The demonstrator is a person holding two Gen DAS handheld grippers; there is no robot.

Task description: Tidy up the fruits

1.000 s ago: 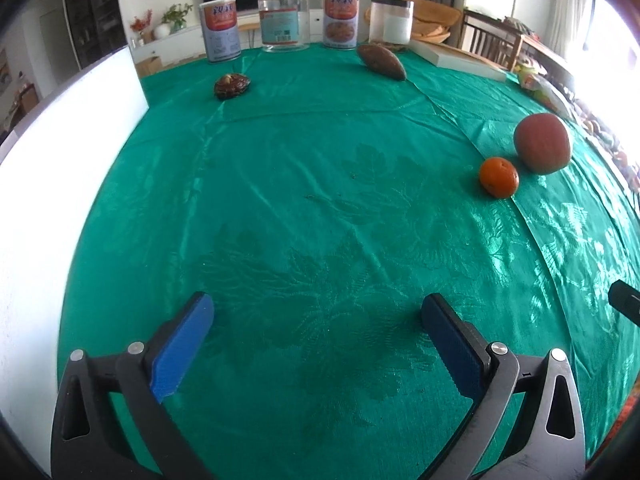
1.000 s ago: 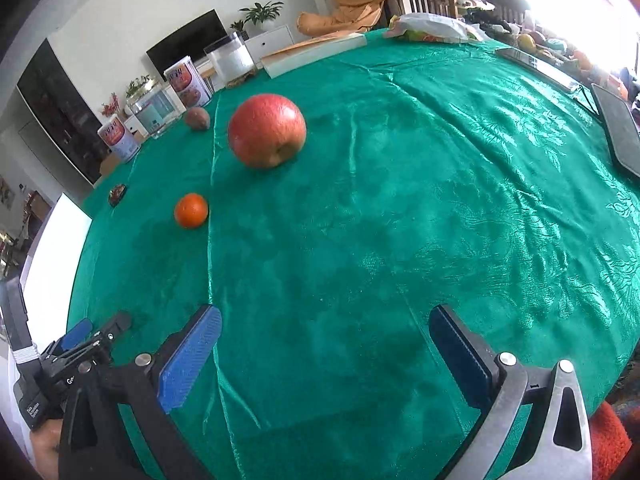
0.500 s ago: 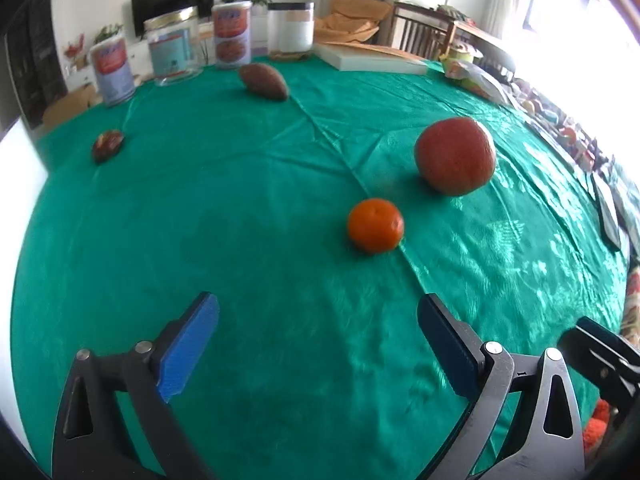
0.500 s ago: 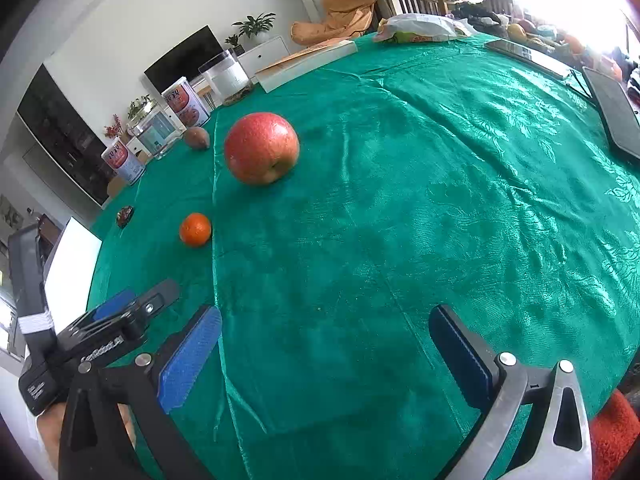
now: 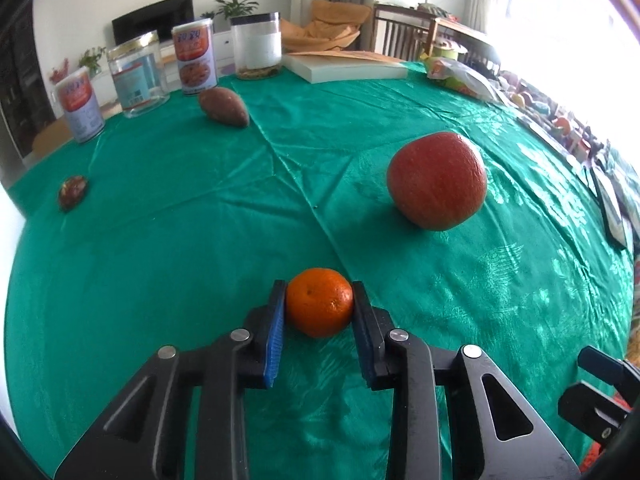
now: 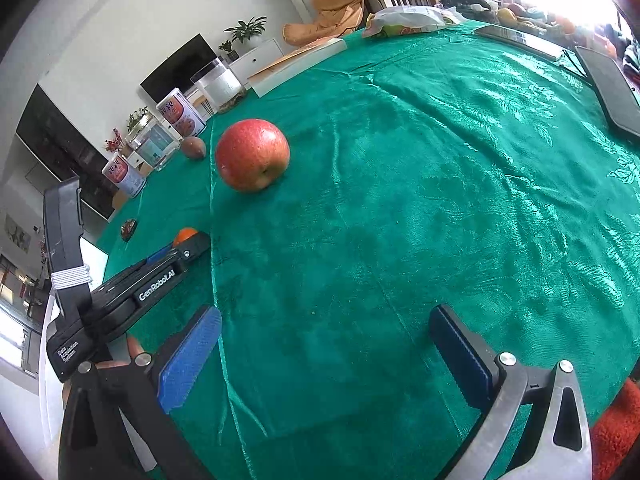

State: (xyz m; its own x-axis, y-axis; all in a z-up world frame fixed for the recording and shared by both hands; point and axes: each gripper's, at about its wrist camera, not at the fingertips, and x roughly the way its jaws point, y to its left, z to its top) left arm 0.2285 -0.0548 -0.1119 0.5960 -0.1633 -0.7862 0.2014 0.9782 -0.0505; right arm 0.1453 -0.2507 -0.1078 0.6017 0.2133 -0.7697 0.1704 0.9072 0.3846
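Observation:
A small orange mandarin [image 5: 319,302] rests on the green tablecloth [image 5: 180,248], and my left gripper [image 5: 319,292] is closing on it, both blue pads against its sides. The right wrist view shows that mandarin [image 6: 185,235] peeking out beyond the left gripper's tip [image 6: 196,245]. A big red apple [image 5: 437,181] lies further off to the right, apart from the mandarin. A brown oval fruit [image 5: 224,107] and a small dark fruit [image 5: 72,192] lie near the far and left edges. My right gripper [image 6: 326,316] hangs open over bare cloth, the apple [image 6: 252,154] well ahead of it.
Several cans and jars [image 5: 194,58] line the far edge beside a flat white box [image 5: 344,67] and a plastic bag [image 5: 460,74]. Dark flat devices [image 6: 610,88] lie at the right rim. A white board [image 5: 10,248] borders the table's left side.
My left gripper swung right and forward to the mandarin, and its jaws went from wide open to closed against it. The right gripper barely moved and stays open.

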